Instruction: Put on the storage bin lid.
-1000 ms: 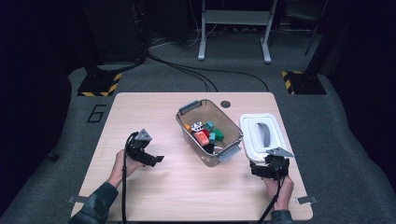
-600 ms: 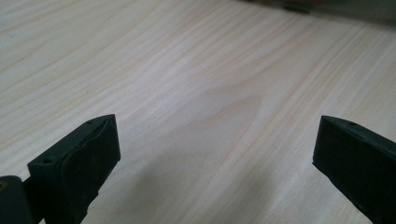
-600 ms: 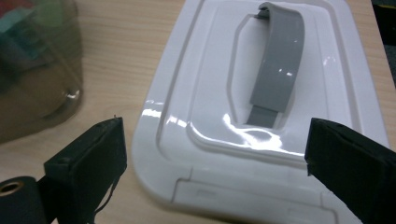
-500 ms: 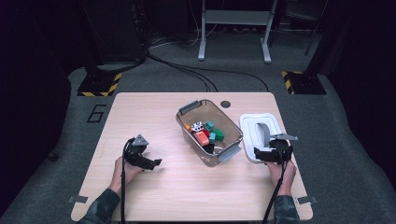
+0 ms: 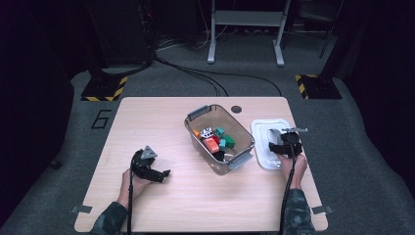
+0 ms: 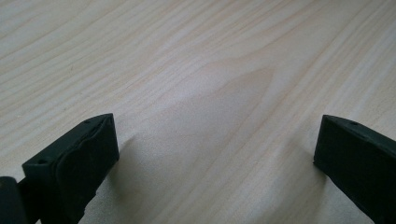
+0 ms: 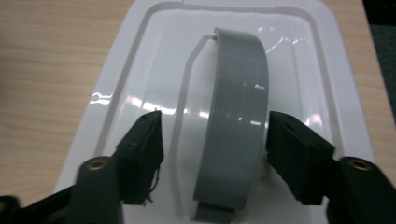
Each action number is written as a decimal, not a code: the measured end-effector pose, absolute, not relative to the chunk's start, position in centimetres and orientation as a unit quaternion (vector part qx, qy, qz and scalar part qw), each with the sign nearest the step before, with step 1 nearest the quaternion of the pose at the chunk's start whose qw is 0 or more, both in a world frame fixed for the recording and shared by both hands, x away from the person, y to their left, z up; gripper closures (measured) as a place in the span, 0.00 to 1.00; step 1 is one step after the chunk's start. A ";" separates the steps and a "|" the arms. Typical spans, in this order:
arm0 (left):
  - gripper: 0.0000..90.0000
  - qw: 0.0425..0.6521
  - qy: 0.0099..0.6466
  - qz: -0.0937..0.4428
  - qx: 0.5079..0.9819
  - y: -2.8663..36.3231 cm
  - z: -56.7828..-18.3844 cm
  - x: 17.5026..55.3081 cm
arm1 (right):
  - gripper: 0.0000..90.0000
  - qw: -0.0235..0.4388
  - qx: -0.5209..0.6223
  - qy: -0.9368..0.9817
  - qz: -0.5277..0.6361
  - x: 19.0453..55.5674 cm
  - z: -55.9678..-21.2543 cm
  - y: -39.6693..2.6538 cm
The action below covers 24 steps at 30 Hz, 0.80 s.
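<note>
While the left gripper (image 5: 155,174) idles low over bare table (image 5: 147,117), jaws spread wide on nothing, the bin (image 5: 219,138) of blocks sits mid-table untouched. Right gripper (image 5: 280,147) has slid forward onto the white lid (image 5: 260,142) just right of the bin, and its jaws have just been closing, now straddling the grey handle (image 7: 239,126); right pad looks touching, left shows a gap, so grip probably not made yet. Handle's long axis runs away from the person, along the lid's length.

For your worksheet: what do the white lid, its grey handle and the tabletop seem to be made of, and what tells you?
Lid: probably glossy plastic, given the sharp light glints and moulded ridges.
Handle: likely smooth plastic with a duller sheen, bent in one even band.
Tabletop: pale wood or wood-look laminate; grain lines show, matte finish.
</note>
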<state>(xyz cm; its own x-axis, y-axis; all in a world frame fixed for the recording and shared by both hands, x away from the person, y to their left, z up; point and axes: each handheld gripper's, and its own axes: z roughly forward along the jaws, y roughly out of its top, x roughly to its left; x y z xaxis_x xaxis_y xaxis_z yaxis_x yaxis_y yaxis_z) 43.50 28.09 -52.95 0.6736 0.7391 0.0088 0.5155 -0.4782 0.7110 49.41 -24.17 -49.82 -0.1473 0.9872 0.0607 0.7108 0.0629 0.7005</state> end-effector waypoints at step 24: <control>0.00 0.355 0.371 0.158 0.844 28.0 -53.0 43.8 | 0.74 0.260 0.587 0.701 0.311 48.1 -47.3 -24.2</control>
